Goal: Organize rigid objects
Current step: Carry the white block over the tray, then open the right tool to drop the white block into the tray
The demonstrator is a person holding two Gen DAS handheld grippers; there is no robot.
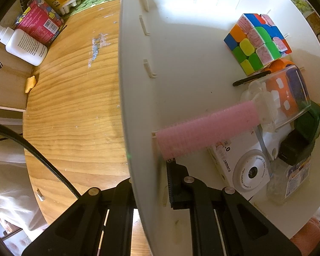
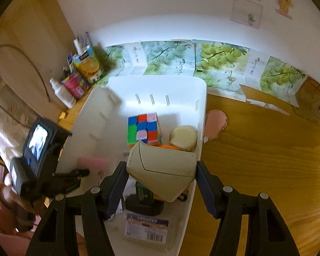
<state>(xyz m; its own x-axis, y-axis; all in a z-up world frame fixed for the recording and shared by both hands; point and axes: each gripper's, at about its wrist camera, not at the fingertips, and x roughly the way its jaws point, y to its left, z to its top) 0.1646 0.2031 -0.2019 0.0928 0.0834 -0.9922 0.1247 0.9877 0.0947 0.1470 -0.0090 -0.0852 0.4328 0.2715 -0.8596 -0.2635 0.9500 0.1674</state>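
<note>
A white plastic bin stands on the wooden table. Inside lie a colour cube, a pink hair roller, a white toy camera, a clear glass, a black charger and a round cream lid. My left gripper is shut on the bin's left wall, one finger inside and one outside. My right gripper is shut on a beige cup, tilted over the bin's near right part.
On the table left of the bin stand a white bottle, a pink packet and a juice carton. A pink object lies right of the bin. A grape-print sheet lines the wall.
</note>
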